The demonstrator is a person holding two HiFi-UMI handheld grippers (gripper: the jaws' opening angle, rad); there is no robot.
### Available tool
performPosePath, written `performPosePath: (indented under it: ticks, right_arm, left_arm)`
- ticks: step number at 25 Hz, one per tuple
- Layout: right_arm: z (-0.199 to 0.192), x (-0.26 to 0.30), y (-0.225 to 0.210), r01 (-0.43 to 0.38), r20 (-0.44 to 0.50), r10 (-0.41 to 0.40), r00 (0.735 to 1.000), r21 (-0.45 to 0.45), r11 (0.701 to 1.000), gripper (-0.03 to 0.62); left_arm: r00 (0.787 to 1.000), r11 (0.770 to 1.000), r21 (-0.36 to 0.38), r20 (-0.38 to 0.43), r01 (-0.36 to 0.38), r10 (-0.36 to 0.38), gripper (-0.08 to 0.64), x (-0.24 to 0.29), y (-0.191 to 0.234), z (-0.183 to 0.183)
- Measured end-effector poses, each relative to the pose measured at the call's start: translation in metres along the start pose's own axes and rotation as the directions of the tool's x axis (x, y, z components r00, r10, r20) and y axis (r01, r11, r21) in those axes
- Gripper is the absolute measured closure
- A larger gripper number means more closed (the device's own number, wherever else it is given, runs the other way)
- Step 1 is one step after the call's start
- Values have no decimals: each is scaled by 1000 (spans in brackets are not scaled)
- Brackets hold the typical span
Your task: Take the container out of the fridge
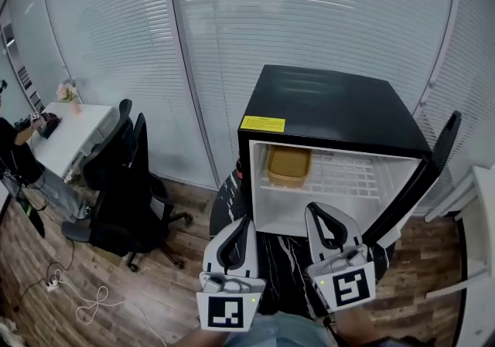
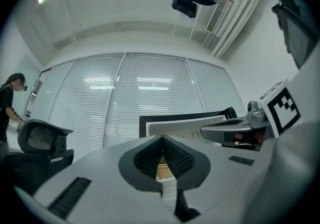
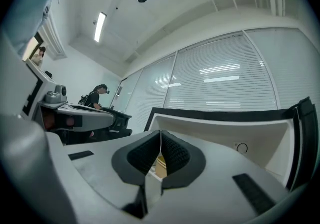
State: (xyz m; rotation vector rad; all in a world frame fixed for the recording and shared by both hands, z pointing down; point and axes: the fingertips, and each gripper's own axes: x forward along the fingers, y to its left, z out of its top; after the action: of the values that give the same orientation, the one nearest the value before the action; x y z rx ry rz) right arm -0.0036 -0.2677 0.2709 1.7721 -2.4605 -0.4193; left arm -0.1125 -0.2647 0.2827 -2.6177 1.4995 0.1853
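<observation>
A small black fridge [image 1: 332, 102] stands with its door [image 1: 429, 175] swung open to the right. On the left of its wire shelf [image 1: 352, 175] sits a shallow amber container [image 1: 288, 165]. Both grippers hover just in front of the opening, below the shelf. My left gripper [image 1: 246, 223] is shut with nothing in it, and so is my right gripper [image 1: 313, 210]. In the left gripper view the jaws [image 2: 162, 138] meet, and a sliver of the container [image 2: 162, 168] shows behind them. The right gripper view shows its jaws [image 3: 160, 132] pressed together before the container [image 3: 159, 165].
The fridge rests on a dark marbled table [image 1: 230, 199]. Two black office chairs [image 1: 124, 183] stand to the left, with a white desk [image 1: 73, 133] and a person [image 1: 15, 156] beyond. Cables [image 1: 85, 303] lie on the wooden floor. White furniture [image 1: 479, 245] stands at the right.
</observation>
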Motion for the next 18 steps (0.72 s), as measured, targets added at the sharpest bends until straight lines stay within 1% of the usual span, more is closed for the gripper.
performPosePath:
  ticks: [2,6,12,18]
  right_arm:
    - [2,2,-3,-1,-3,1,1000,-14,1000,571]
    - [-1,7,-11,-18,-13,17,1000,-31,999,561]
    - [-12,21,-17,-75,-44,74,996,-31,997,526]
    - [-27,36,-27,-119,-68,117,991,-30,992,512]
  left_arm:
    - [1000,1000,-22,0,2,-2,546,6,0,0]
    - [1000,999,-32,-9,7,-8,546,18,-4,-5]
    - [999,999,-41,-48,0,-2,546,34,-11,-16]
    - [995,999,-52,-95,-12,7,546,43,-18,-34]
